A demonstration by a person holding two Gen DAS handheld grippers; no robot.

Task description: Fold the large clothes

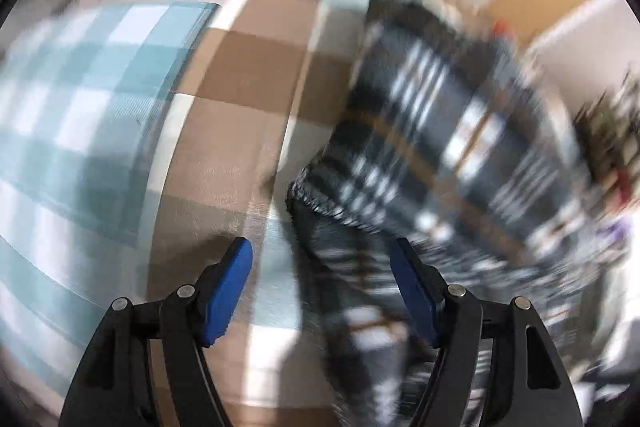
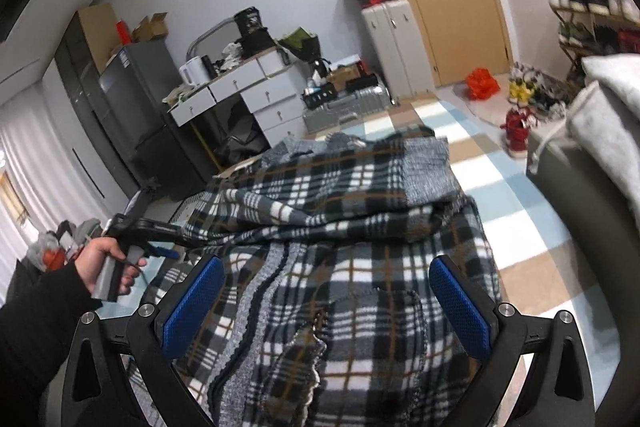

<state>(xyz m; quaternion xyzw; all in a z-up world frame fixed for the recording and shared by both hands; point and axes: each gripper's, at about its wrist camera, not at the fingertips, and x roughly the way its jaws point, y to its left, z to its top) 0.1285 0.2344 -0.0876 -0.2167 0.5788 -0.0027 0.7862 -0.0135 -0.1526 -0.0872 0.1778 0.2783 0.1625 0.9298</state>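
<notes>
While the checked jacket (image 2: 340,227) lies half folded, both grippers, left (image 1: 322,287) and right (image 2: 326,303), gape wide, holding nothing.

Fuzzy plaid fleece garment (image 2: 340,247) with ribbed knit trim, on a matt, flat-woven checked rug (image 1: 240,87).

Black angular two-finger left gripper (image 1: 322,259) wears smooth blue pads and silver pivot screws; matching right gripper (image 2: 326,277) shows dimpled blue pads; long black sleeve (image 2: 38,311) covers the arm.
</notes>
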